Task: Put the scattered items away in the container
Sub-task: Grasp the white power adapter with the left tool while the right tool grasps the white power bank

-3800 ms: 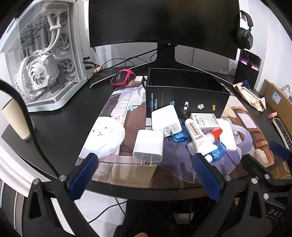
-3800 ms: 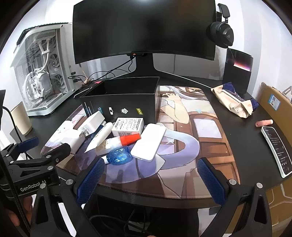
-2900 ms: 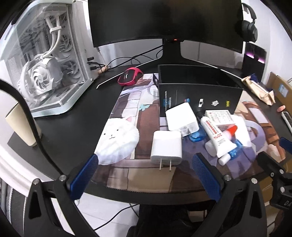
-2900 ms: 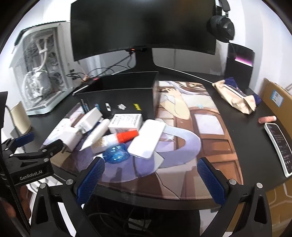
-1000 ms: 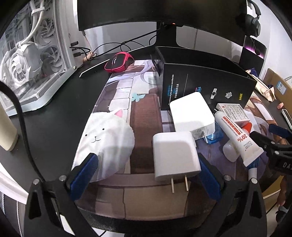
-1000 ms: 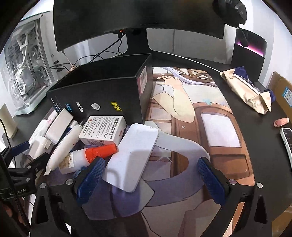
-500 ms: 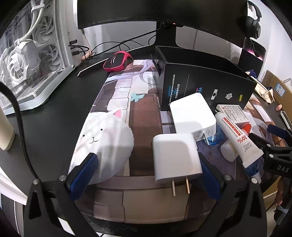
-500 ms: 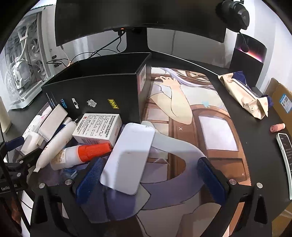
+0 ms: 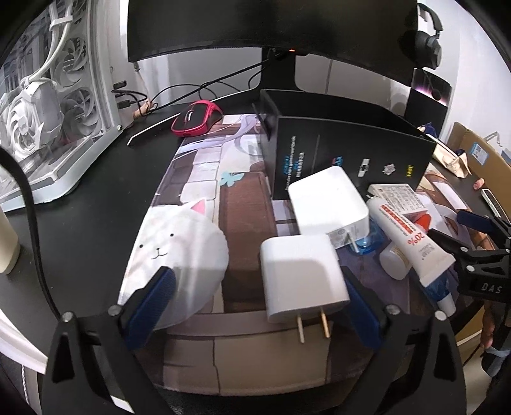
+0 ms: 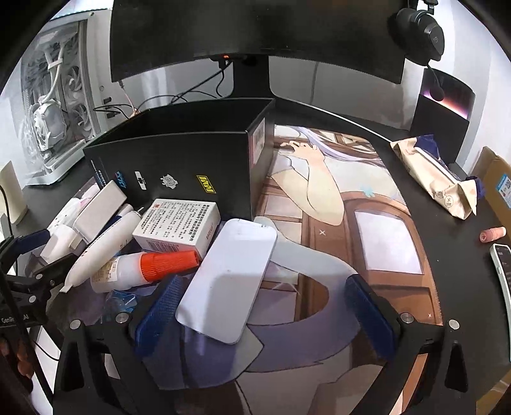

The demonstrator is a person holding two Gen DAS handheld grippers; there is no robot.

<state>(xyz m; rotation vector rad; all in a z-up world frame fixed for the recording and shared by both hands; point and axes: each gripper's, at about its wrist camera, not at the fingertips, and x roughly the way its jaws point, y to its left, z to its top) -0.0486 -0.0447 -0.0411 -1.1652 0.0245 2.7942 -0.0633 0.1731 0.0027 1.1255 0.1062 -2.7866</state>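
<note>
As both grippers' jaws begin closing, the left gripper (image 9: 255, 303) straddles a white charger (image 9: 301, 277) and the right gripper (image 10: 258, 316) a white case (image 10: 228, 284), both before the black box (image 10: 179, 162); squarer centring would steady each grasp.

big curved black monitor (image 9: 271, 25) at the back, white glass-sided PC case (image 9: 48, 105) left, red-and-black mouse (image 9: 196, 118), black headset (image 10: 421, 28) hanging right, crumpled tan paper bag (image 10: 434, 178)
</note>
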